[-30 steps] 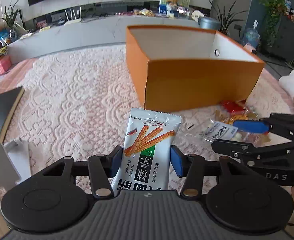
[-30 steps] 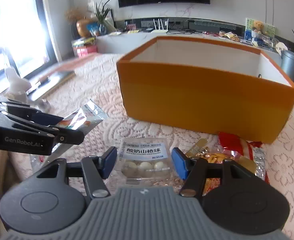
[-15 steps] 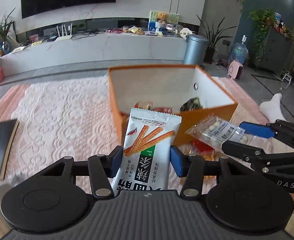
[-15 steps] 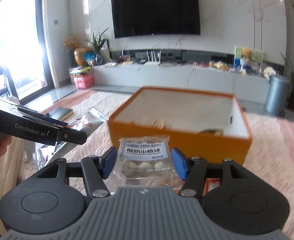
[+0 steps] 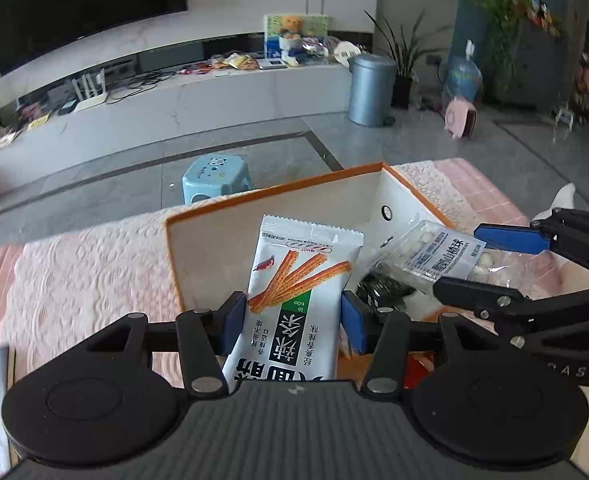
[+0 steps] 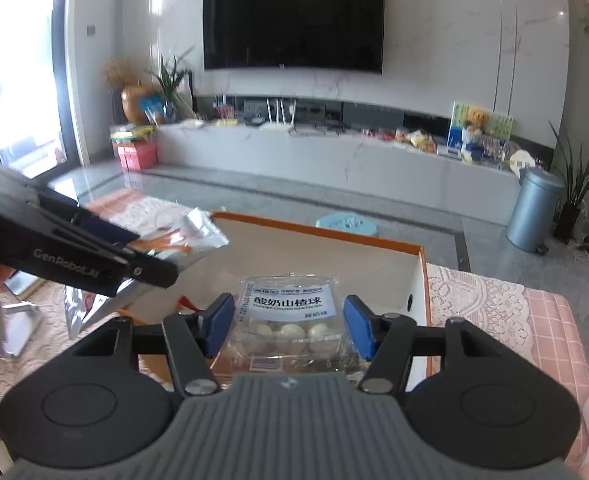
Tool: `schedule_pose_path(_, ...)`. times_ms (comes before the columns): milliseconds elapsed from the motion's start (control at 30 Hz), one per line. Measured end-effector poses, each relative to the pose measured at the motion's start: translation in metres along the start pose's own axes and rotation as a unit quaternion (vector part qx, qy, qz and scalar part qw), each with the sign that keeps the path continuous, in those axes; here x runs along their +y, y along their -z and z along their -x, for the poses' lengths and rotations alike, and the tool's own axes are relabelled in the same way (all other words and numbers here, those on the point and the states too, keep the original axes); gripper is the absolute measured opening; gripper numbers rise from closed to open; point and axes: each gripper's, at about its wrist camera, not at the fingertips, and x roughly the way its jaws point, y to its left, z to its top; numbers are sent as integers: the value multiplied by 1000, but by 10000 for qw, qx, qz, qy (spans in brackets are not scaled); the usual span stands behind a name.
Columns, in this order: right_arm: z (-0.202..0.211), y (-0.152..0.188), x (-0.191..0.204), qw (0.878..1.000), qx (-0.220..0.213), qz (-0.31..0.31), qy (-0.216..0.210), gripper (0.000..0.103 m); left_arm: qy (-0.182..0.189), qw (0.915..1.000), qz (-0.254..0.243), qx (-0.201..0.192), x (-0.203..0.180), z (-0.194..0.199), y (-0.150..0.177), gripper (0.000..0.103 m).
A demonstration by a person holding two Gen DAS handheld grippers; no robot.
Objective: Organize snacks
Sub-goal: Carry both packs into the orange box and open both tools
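Over box (image 5: 230,248) | left claw (image 5: 294,320) grips stick pack (image 5: 294,292), right claw (image 6: 288,326) grips ball bag (image 6: 290,320) | both light, crinkly, slippery; hold by edges.

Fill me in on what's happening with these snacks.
A person is sorting snacks into an orange box on a lace-covered table, a handheld gripper in each hand. The left gripper is shut on a white packet of spicy strips, held above the open box. The right gripper is shut on a clear bag of yogurt hawthorn balls, also above the box. Neither has been released yet. A few snacks already lie inside the box.
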Motion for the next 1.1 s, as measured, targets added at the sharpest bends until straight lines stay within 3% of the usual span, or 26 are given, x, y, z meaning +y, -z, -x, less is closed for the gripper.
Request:
schedule_pose_path(233, -61, -13, -18, 9984, 554, 89, 61, 59, -68, 9985, -250, 483, -6, -66, -13, 58)
schedule_pose_path(567, -129, -6, -28, 9872, 1335, 830, 283, 59, -48, 9939, -103, 1095, -6, -134, -15, 58)
schedule_pose_path(767, -151, 0, -28, 9776, 1700, 1177, 391, 59, -114, 9878, 81, 1550, -7, -155, -17, 58)
schedule_pose_path(1100, -162, -3, -26, 9734, 1862, 1262, 432, 59, -151, 9857, 212, 1666, -9, -161, -20, 61)
